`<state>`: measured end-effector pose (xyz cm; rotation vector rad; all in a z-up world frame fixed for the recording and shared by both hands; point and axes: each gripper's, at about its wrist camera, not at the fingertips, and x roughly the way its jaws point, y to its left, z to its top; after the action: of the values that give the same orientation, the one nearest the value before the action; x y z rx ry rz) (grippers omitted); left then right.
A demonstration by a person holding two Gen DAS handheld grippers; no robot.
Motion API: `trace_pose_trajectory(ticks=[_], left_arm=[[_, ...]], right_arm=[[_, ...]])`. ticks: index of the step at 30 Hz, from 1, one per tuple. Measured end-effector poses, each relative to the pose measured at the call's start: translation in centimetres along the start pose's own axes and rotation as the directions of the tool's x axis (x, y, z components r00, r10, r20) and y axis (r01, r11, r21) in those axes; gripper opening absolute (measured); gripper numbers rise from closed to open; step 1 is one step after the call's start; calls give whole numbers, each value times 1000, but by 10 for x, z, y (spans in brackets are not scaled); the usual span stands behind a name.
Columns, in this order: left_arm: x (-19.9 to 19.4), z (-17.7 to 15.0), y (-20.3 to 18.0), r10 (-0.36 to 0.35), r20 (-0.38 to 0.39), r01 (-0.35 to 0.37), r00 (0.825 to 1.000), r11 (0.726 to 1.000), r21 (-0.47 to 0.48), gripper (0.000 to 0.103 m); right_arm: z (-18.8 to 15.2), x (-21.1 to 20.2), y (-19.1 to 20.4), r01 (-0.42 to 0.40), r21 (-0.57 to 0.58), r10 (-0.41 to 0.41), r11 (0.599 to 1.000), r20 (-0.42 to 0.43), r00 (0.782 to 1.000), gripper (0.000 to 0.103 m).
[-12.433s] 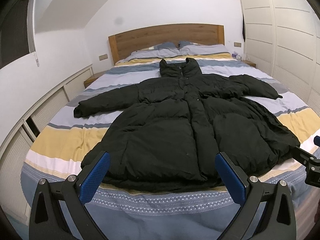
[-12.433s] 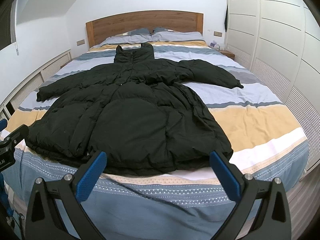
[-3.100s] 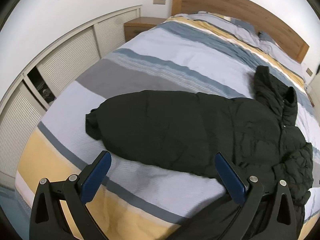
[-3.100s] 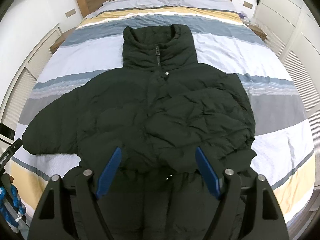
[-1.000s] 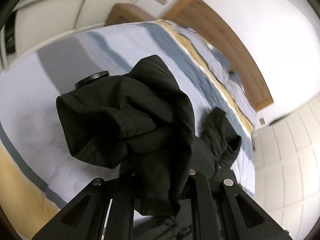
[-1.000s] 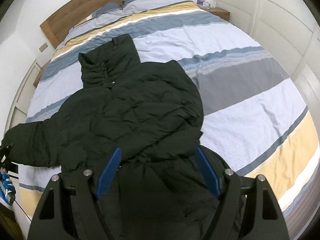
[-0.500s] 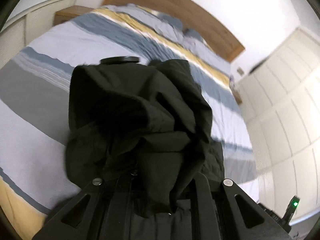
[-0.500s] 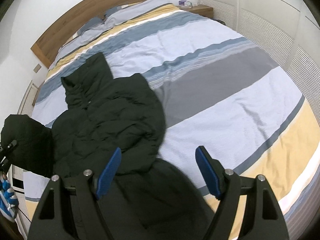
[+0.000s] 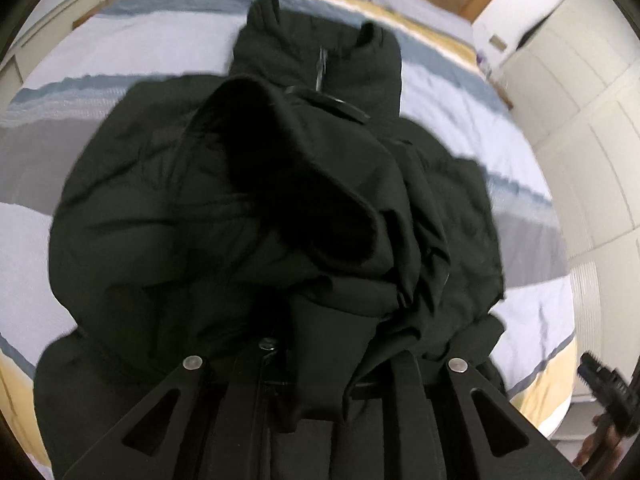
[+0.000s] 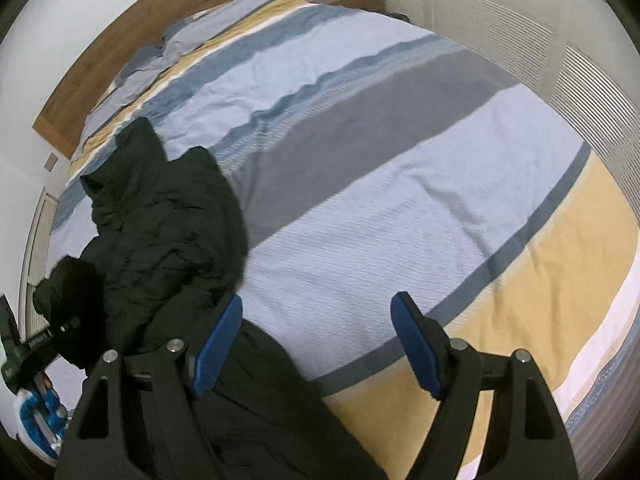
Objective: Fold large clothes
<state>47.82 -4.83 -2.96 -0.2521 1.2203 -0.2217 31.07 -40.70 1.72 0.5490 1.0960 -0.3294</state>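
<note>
The bed (image 10: 400,168) fills both views, with a striped duvet cover in blue, grey, yellow and white, and a wooden headboard (image 10: 132,36) at its far end; white slatted cabinet doors (image 10: 520,32) run along one side of the room. On the bed lies the black puffer jacket (image 9: 168,208), with its long axis along the length of the bed: the collar (image 9: 320,44) points toward the headboard and the pillows, and the zipper pull is visible at the neck. In the right wrist view the jacket lies on the left part of the bed, and the wide part of the cover to its right is bare. One sleeve cuff (image 9: 288,168) is lifted above the jacket body, its dark opening facing the camera, and the cloth hangs folded below it. The left tool (image 9: 324,364) points steeply down over the jacket, its fingers brought together and clamped on the sleeve cloth, which covers the pads. The right tool (image 10: 316,344) also points steeply down, near the edge of the jacket; its blue pads (image 10: 218,344) stand well apart with nothing between them, only the cover and the jacket hem below.
</note>
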Motion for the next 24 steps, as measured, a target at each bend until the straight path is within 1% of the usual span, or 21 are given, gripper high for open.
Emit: trace_pose_trajectory(ticks=[3,5,6,8,12,16,19,21,24], left_arm=[[4,-11,-6,4,-12,-4,1000,1000,10,25],[3,-14,-9,-7,-19,8,1000,1000,7,39],[-4,-27,-8,-7,-21,7,1000,1000,9,42],[-8,-32,-12,-4,-29,5,1000,1000,25,54],[-19,-44,-19,-14,-37,15,999,999,43,57],[-38,-48,-23,-13,-11,13,1000,999,52,60],[-57,-47,-20,8,27,-9,1000,999,50,61],[-68,-45,-13,25,62,-28,998,999,39,61],[-80,-39,2,35,115,-37,993,999,19,61]], right_arm=[[1,9,-6,0,9,1,1000,-16,1000,76],[2,13,-7,-5,2,5,1000,-23,1000,76],[3,16,-6,-9,-4,9,1000,-26,1000,76],[6,20,-2,-19,-16,19,1000,-33,999,76],[10,28,9,-53,-34,51,998,-45,998,76],[15,32,23,-81,-62,78,995,-50,996,76],[18,37,35,-101,-83,97,991,-56,994,76],[17,40,44,-110,-98,104,989,-63,993,76],[11,43,60,-113,-128,105,985,-74,992,76]])
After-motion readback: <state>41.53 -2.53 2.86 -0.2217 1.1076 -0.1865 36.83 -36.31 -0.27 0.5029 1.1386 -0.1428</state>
